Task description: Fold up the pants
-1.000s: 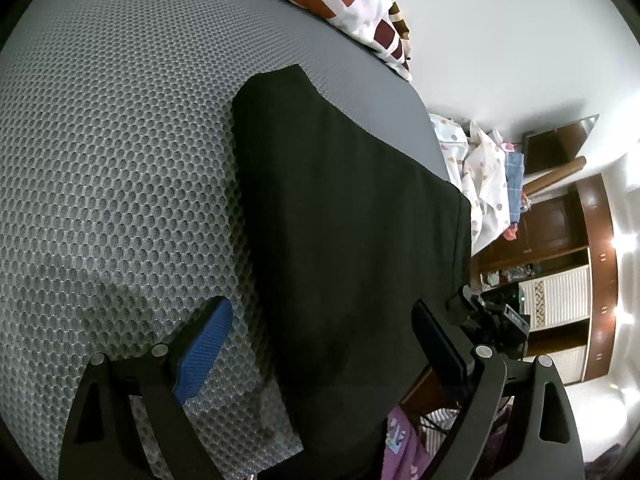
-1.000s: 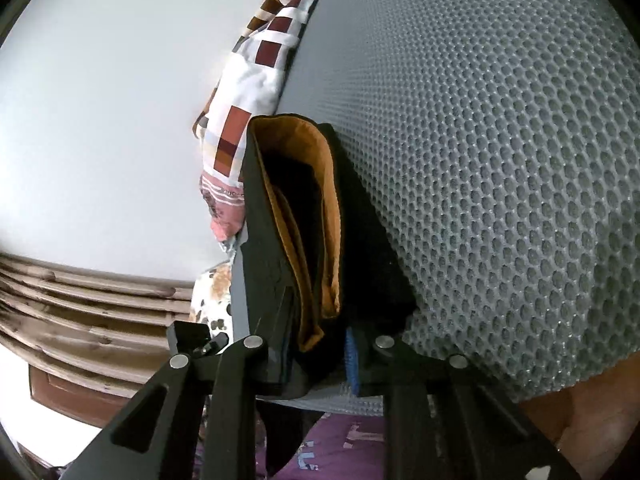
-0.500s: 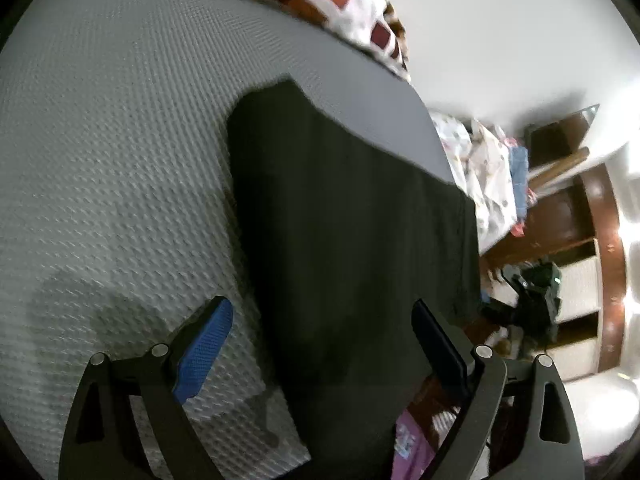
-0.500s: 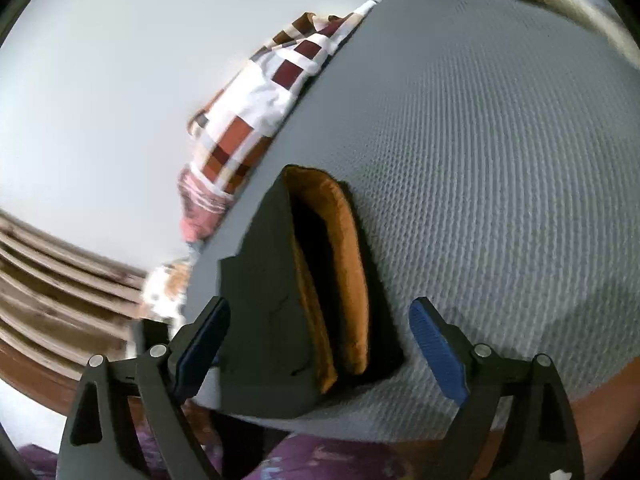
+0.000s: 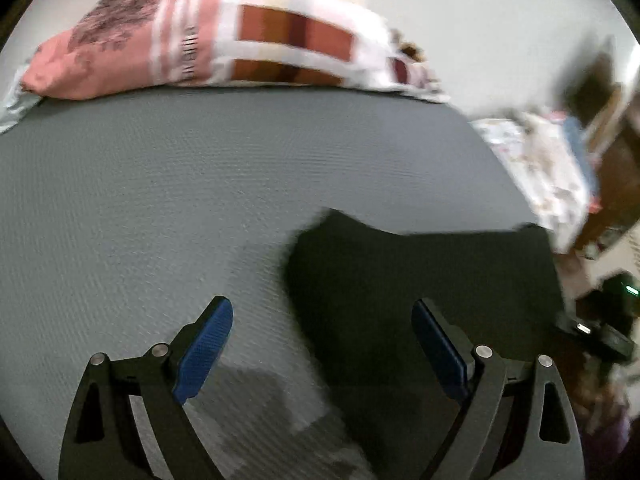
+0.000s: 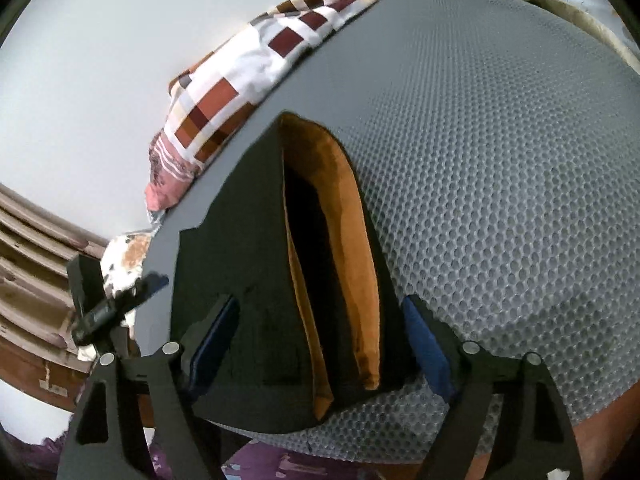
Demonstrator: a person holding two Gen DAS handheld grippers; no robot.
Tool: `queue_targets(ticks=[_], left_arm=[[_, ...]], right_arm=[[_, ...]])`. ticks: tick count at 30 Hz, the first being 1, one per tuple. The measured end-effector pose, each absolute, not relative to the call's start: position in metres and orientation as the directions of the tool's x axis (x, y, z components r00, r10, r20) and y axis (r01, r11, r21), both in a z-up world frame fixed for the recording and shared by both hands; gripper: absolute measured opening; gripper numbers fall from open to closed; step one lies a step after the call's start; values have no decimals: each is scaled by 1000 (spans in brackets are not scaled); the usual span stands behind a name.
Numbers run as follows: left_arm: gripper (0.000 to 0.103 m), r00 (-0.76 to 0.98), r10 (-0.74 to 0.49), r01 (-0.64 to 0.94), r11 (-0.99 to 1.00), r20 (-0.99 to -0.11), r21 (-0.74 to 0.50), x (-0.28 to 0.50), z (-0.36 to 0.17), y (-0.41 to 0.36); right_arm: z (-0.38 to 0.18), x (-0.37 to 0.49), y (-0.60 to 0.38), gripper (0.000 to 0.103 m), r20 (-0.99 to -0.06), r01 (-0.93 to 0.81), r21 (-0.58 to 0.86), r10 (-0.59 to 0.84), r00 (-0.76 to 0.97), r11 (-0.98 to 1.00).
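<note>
The black pants (image 6: 256,280) are seen lying folded in layers at the mattress (image 6: 500,160) edge, lower centre, both hand-held grippers (image 5: 322,344) (image 6: 320,344) spread wide and empty, so little is judged left.

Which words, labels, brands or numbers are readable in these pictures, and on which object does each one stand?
None can be read.
Dark marks on a white stripe of the pink patterned pillow: perhaps letters, too blurred to read.
Black pants, grey mesh mattress, both grippers: no text visible.
</note>
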State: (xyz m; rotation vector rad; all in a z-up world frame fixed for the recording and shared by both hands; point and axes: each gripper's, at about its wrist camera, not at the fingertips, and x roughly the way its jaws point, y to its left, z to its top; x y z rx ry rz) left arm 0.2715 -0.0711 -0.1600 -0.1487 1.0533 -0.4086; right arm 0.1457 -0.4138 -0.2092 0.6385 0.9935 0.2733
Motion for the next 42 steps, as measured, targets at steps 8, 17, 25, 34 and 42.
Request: queue_targets(ticks=[8, 17, 25, 34, 42], left_arm=[[92, 432, -273, 196, 959, -859, -207, 299, -185, -59], [91, 425, -431, 114, 898, -796, -425, 288, -174, -23], [91, 124, -654, 253, 748, -746, -613, 221, -178, -57], [97, 24, -791, 131, 609, -611, -782, 207, -191, -62], [97, 41, -839, 110, 543, -542, -832, 226, -194, -80]], right_arm=[[-204, 155, -413, 81, -698, 65, 609, 496, 517, 790], [-206, 163, -422, 82, -671, 94, 662, 532, 517, 743], [-205, 160, -426, 82, -648, 93, 690, 556, 520, 718], [-206, 155, -423, 86, -643, 69, 694, 574, 506, 717], [-203, 161, -418, 86, -668, 54, 668, 567, 482, 742]])
